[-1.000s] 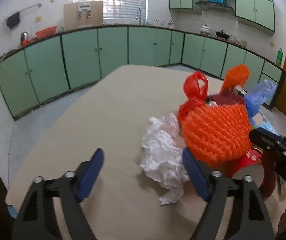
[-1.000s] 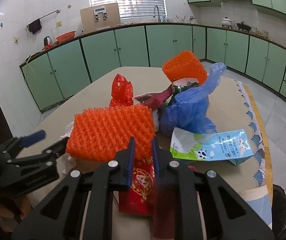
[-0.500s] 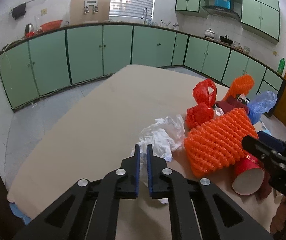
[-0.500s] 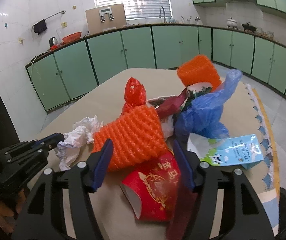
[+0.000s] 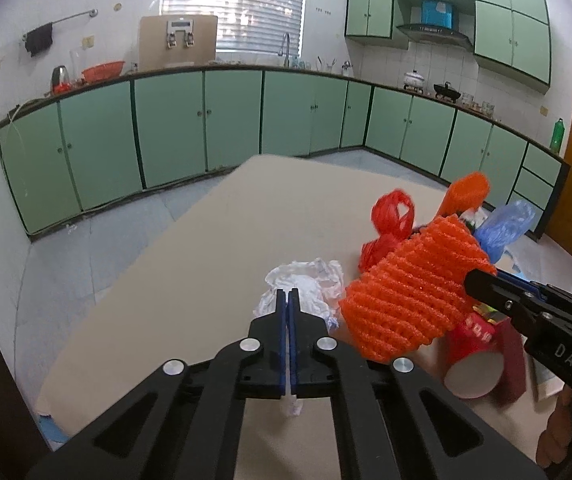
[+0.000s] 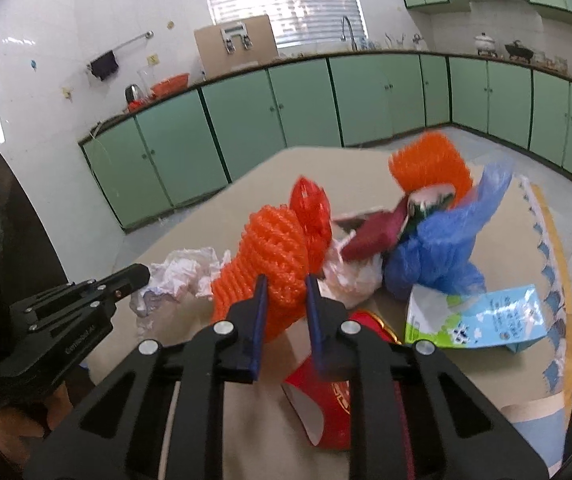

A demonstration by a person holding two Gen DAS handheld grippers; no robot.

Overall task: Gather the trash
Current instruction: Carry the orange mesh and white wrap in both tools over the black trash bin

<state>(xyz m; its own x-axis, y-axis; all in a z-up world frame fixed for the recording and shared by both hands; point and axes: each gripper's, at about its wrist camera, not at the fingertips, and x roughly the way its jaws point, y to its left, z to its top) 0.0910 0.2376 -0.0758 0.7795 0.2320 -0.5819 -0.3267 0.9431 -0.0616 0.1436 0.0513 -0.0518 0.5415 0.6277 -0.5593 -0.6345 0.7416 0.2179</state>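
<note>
Left gripper (image 5: 288,300) pinching shut on white crumpled paper (image 5: 306,284) just left of orange foam net (image 6: 269,256); right gripper (image 6: 283,286) closing around net, net between its jaws

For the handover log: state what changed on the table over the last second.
The left gripper shut on the white crumpled plastic. The right gripper opened, then went for the orange foam net; its jaws are closing on it. The net tipped up off the red cup. The blue bag and milk carton stayed put.
</note>
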